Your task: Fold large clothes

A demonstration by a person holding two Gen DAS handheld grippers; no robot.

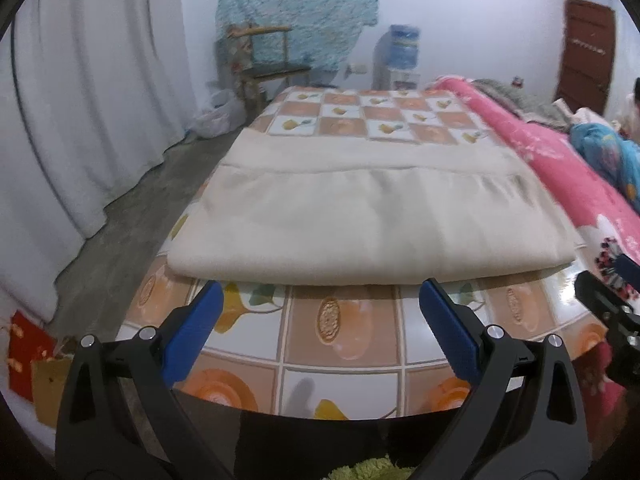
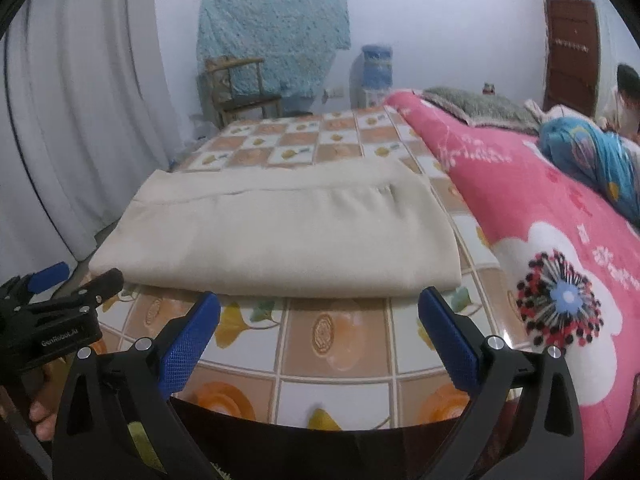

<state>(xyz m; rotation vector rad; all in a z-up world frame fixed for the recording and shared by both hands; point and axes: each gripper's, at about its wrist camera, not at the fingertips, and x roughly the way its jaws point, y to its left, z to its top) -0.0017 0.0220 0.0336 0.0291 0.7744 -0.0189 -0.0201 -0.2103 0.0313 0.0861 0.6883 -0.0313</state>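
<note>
A cream cloth (image 1: 360, 220) lies folded into a flat rectangle on a table (image 1: 344, 340) covered with a tile-and-fruit patterned sheet. My left gripper (image 1: 320, 292) is open just short of the cloth's near edge, blue pads wide apart with nothing between them. In the right wrist view the same cloth (image 2: 280, 240) lies on the table (image 2: 340, 340), and my right gripper (image 2: 320, 298) is open at its near edge, also holding nothing. Each gripper shows in the other's view: the right gripper (image 1: 608, 296) at the far right, the left gripper (image 2: 60, 284) at the far left.
A pink flowered blanket (image 2: 520, 200) covers a bed along the table's right side, with a blue bundle (image 2: 592, 152) on it. White curtains (image 1: 80, 120) hang at the left. A wooden chair (image 2: 240, 92), a water dispenser (image 2: 376, 72) and a person (image 2: 626, 96) are at the back.
</note>
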